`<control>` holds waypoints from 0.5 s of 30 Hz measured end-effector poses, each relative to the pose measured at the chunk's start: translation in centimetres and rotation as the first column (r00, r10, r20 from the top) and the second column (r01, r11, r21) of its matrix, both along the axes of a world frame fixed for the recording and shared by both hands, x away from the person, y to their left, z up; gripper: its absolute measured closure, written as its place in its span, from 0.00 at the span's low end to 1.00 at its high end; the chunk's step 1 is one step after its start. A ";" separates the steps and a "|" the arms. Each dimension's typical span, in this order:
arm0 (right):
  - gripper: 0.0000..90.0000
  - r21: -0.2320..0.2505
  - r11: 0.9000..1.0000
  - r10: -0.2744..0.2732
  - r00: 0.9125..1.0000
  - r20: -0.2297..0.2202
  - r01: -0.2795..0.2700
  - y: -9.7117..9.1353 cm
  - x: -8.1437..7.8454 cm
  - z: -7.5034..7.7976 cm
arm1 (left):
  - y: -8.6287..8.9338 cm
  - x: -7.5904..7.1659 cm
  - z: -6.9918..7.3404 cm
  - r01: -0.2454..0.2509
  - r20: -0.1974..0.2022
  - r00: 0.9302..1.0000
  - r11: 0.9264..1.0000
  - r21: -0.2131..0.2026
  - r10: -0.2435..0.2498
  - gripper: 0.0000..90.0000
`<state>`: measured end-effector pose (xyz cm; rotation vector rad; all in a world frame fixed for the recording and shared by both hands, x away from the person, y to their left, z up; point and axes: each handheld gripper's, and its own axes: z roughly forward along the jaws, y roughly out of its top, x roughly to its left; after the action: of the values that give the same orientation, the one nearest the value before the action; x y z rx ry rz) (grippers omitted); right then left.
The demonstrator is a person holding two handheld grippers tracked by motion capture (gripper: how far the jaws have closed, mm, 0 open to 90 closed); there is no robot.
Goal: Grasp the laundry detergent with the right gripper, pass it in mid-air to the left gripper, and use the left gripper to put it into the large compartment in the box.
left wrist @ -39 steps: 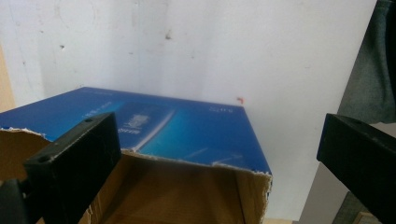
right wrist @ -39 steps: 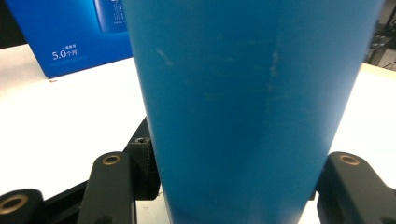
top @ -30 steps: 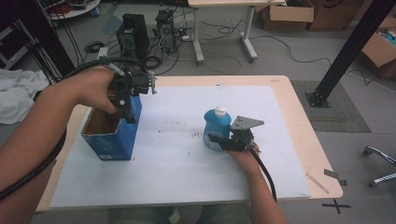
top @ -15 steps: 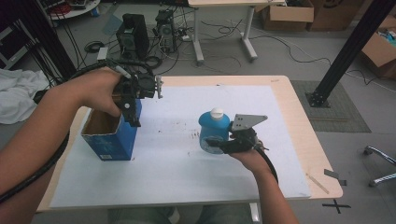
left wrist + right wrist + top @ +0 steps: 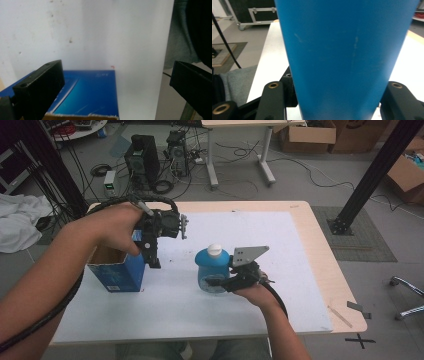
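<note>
Holding the blue bottle upright, clear of the table, your right tool is clamped on its lower body. Beyond, to its left, the open-topped box stands; your left tool, jaws spread and empty, hangs beside its rim.

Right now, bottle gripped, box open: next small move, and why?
Probably carry the blue bottle leftward toward the open blue box. The right gripper is clamped on it, the box top is open, and the left gripper, jaws apart, hangs beside the box.
</note>
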<state>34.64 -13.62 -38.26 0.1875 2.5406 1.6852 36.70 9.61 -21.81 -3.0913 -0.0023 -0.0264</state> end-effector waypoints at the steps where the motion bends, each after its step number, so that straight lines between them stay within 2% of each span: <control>1: 0.49 -0.001 1.000 0.008 1.000 -0.003 -0.008 0.4 0.0 -0.1 | -0.2 -0.1 -0.1 0.005 -0.003 1.000 1.000 0.000 -0.005 0.00; 10: 0.49 0.001 0.998 0.068 0.998 -0.017 -0.068 3.9 0.0 -1.1 | -1.5 -1.0 -1.4 0.032 -0.026 0.999 0.999 -0.030 -0.033 0.00; 15: 0.49 -0.002 0.997 0.083 0.996 -0.019 -0.083 4.9 -0.2 -1.1 | -2.0 -1.3 -2.1 0.042 -0.033 0.999 0.998 -0.043 -0.043 0.00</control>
<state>34.49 -8.69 -39.35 0.0995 2.5984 1.7166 35.37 7.64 -23.87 -3.1333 0.0649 0.0251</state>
